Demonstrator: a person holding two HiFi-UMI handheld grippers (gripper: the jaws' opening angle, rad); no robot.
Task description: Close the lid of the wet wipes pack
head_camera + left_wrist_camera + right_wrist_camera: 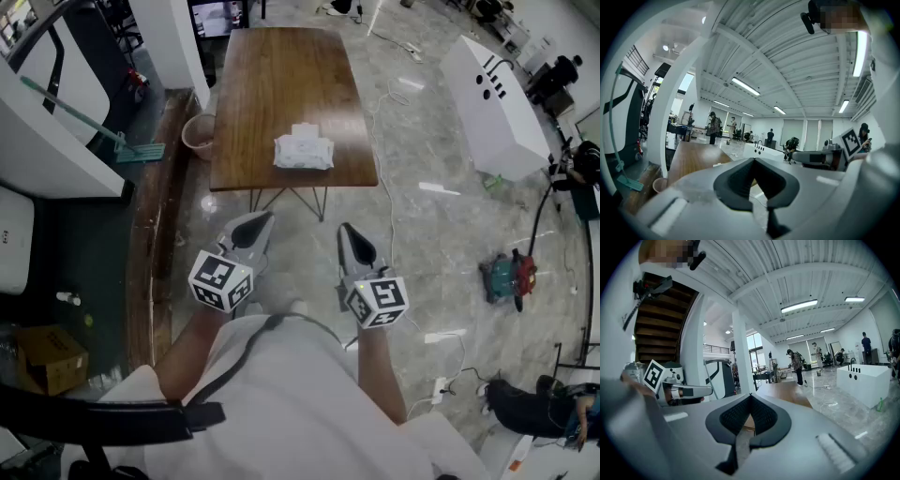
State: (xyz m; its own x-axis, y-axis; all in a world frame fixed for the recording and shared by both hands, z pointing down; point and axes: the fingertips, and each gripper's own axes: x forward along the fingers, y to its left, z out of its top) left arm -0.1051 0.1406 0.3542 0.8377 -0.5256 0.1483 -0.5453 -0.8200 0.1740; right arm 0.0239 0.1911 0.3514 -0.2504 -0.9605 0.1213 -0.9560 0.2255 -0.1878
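The white wet wipes pack [303, 151] lies near the front edge of a brown wooden table [281, 75], with a small white flap standing up at its far side. My left gripper [259, 223] and right gripper [346, 232] hang side by side in front of the person's chest, well short of the table and level, pointing toward it. Both are shut with nothing between the jaws. In the left gripper view the shut left gripper [753, 162] hides the pack; only the table [693, 157] shows. The right gripper [750, 397] likewise covers the pack in its own view.
A pinkish bin [199, 135] stands at the table's left corner, next to a green mop [94, 122]. To the right are a white cabinet [497, 103], floor cables [389, 202] and a green-and-red machine [508, 277]. A cardboard box [52, 356] sits low left. People stand far off.
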